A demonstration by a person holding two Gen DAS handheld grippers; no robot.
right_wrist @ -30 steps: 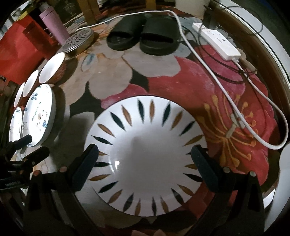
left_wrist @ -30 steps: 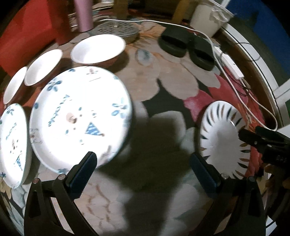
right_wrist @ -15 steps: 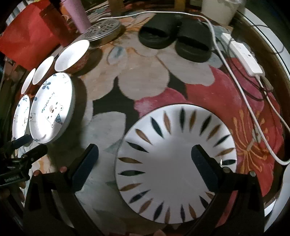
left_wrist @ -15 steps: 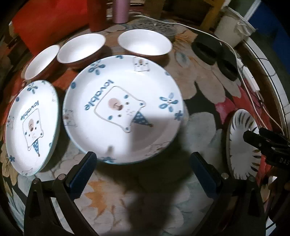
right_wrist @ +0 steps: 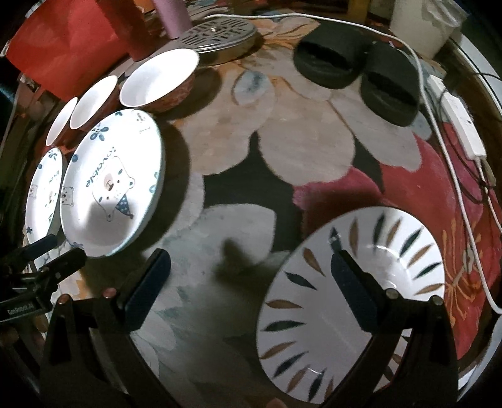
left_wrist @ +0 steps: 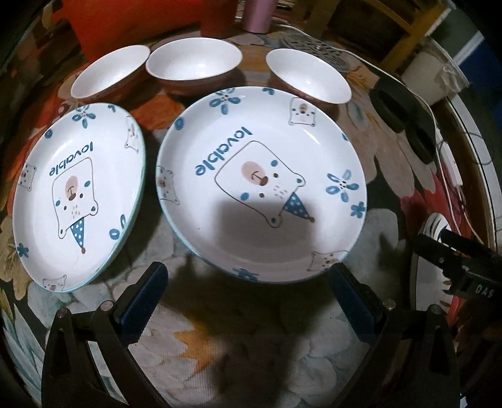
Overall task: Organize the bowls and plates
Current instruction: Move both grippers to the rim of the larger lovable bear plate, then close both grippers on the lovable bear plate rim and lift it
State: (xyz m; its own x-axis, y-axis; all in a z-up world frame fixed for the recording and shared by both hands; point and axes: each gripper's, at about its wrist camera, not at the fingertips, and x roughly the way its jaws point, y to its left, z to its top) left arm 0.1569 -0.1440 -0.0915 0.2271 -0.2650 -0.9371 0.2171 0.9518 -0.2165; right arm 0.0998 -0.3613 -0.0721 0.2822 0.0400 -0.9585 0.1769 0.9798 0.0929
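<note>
Both grippers stand spread and hold nothing. Left gripper (left_wrist: 248, 301): its jaws are wide apart, aimed at the near rim of the larger bear-print plate (left_wrist: 260, 185), which lies flat on the floral cloth (left_wrist: 219, 345) just beyond the fingertips; no contact is visible. Right gripper (right_wrist: 248, 282): jaws likewise wide apart, the right finger over the leaf-pattern plate (right_wrist: 354, 301), the left finger over bare cloth; whether that finger touches the plate cannot be told.

Arrangement: a second bear-print plate (left_wrist: 75, 194) lies just left of the first, their rims close or barely overlapping. Three white bowls (left_wrist: 194, 64) stand in a row on the far side of these two plates, each separate, none nested. The leaf-pattern plate sits well apart at the right of the table. Also present, and not part of the task: a pair of black slippers (right_wrist: 354, 72), a white power strip (right_wrist: 461, 128) with its cable, a round metal grate (right_wrist: 216, 34) and a pink cup (right_wrist: 172, 12).

Progress, as a judgement: little or nothing appears done. No plate rests on another and no bowl sits within another. Remaining work would be stacking the three plates and nesting the three bowls.
</note>
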